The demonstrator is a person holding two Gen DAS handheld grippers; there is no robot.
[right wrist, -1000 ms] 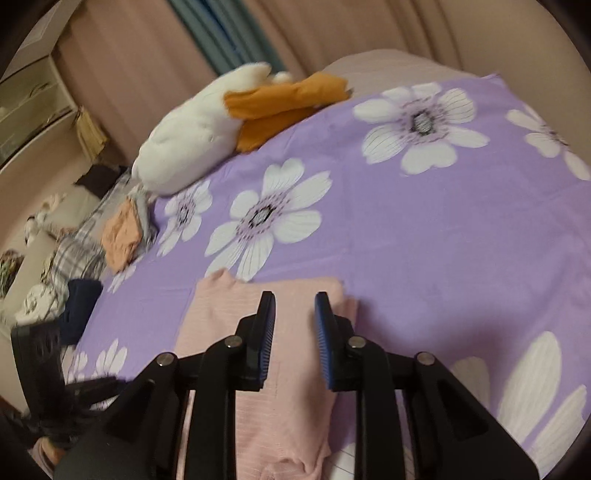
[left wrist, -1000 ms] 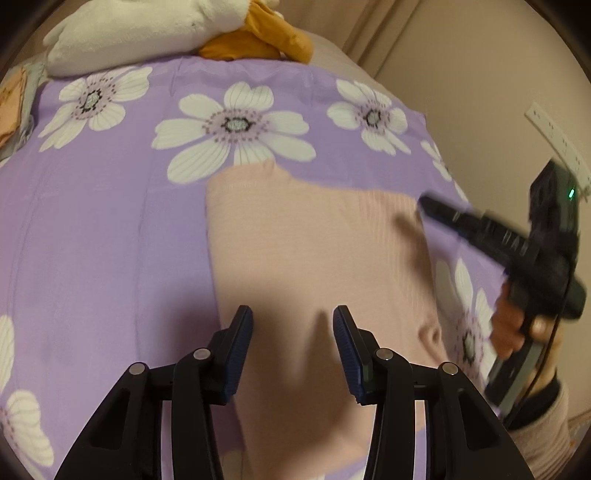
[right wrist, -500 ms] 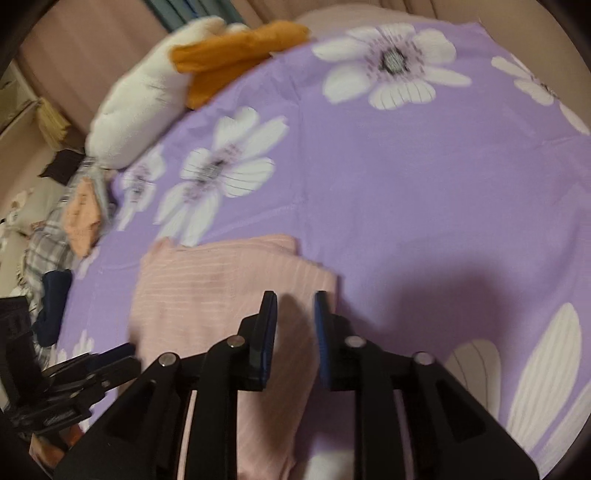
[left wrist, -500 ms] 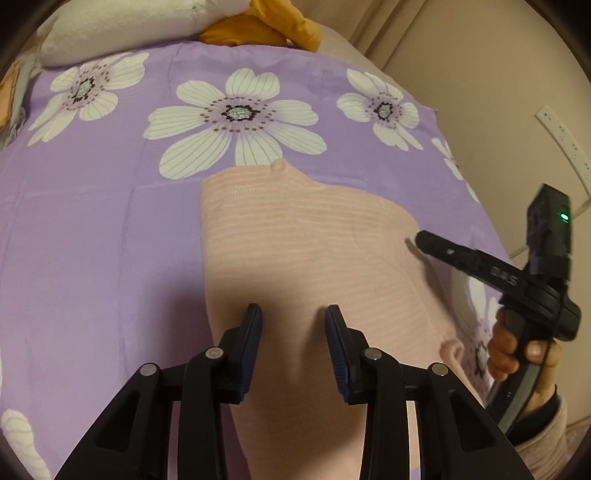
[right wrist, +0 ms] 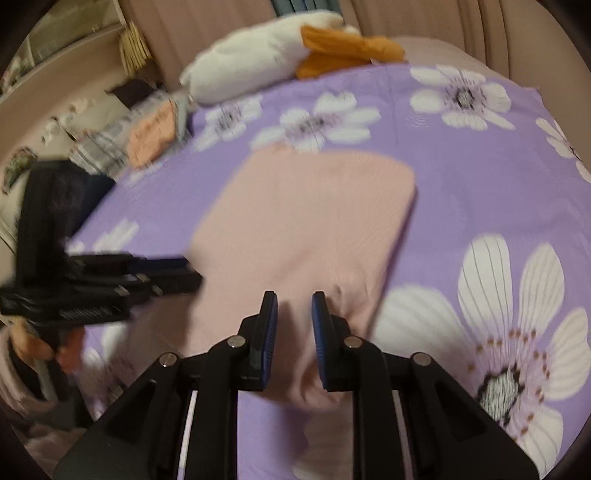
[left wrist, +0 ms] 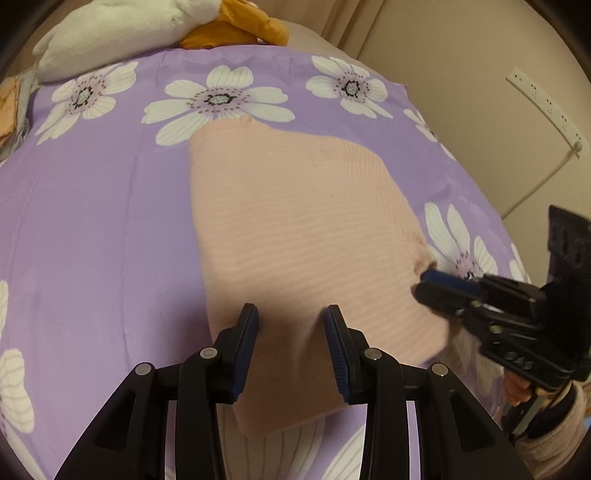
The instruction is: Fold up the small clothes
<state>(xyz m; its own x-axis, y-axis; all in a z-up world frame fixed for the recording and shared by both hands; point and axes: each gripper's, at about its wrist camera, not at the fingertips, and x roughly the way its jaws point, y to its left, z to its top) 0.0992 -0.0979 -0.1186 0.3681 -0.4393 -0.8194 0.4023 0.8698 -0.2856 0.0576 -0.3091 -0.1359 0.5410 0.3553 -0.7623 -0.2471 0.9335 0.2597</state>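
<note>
A folded pink ribbed garment (left wrist: 295, 236) lies flat on the purple flowered bedspread (left wrist: 92, 229); it also shows in the right wrist view (right wrist: 306, 225). My left gripper (left wrist: 291, 317) is open and empty, just above the garment's near edge. My right gripper (right wrist: 294, 306) is open a little and empty, over the garment's near right corner. In the left wrist view the right gripper (left wrist: 428, 282) sits at the garment's right edge. In the right wrist view the left gripper (right wrist: 192, 275), blurred, sits at its left edge.
A white plush toy (left wrist: 122, 33) with orange parts (left wrist: 236, 26) lies at the head of the bed. Folded clothes (right wrist: 147, 133) are piled off the bed's left side. A wall with a white power strip (left wrist: 546, 107) is on the right.
Both grippers have drawn back toward the garment's near end. The right gripper has swung from the far right corner down to the near right corner. The garment has stayed flat.
</note>
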